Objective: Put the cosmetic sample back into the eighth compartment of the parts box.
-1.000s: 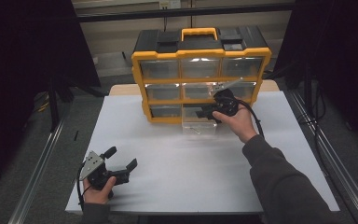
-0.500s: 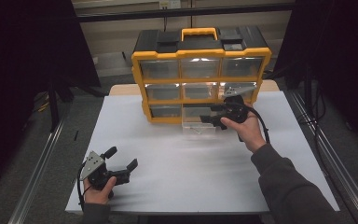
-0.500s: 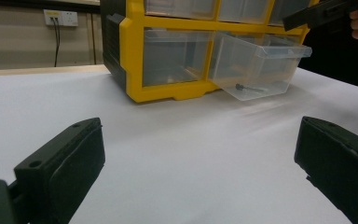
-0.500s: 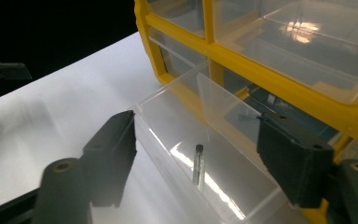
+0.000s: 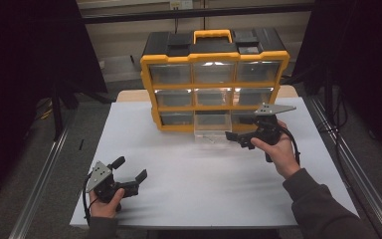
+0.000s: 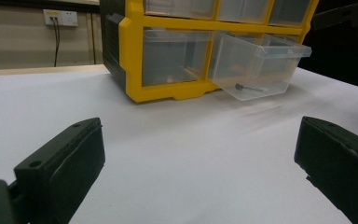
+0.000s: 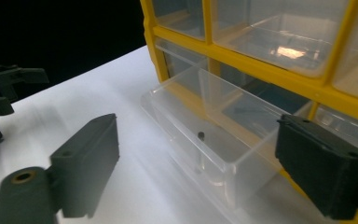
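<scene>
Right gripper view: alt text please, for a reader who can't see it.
A clear drawer stands pulled out of the yellow organizer, a small dark screw inside. The right gripper is open, jaws either side of the drawer, not touching it.

Dim room, dark at both sides; overhead light glares off the organizer's (image 5: 214,74) clear drawers. Near jaws blur softly; the table (image 5: 189,169) looks evenly lit.

Your white table (image 5: 189,174) is carrying the yellow drawer cabinet (image 5: 214,79) at its far edge, with the clear drawer (image 5: 211,134) sticking out onto it.
</scene>
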Motion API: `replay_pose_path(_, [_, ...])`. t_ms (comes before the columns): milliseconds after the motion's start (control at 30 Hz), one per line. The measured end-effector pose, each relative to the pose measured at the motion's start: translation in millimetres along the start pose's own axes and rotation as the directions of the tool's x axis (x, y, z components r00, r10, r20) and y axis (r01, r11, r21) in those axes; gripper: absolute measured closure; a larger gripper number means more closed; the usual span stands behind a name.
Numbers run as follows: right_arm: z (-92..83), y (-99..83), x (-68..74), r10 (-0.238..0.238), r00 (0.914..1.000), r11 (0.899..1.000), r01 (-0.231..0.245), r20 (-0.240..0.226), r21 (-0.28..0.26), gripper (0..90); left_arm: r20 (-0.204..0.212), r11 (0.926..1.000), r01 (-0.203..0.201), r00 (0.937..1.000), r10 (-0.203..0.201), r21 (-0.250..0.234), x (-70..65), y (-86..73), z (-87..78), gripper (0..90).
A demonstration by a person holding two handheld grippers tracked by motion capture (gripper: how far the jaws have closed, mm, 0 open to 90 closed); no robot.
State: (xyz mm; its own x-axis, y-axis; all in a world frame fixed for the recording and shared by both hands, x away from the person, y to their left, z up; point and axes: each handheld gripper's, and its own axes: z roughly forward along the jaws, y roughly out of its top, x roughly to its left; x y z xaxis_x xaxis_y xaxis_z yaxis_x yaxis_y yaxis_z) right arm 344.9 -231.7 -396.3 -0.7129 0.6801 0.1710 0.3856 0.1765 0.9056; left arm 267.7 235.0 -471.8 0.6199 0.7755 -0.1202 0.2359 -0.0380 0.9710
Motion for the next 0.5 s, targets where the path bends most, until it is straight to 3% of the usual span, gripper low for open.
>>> replay_pose_path(500, [-23.8, -22.8, 2.8, 0.019, 0.9989, 0.998, -0.017, 0.043, -0.055, 4.0, -0.003, 1.0000, 0.002, 1.0000, -0.002, 0.003, -0.7, -0.4, 0.5, 1.7])
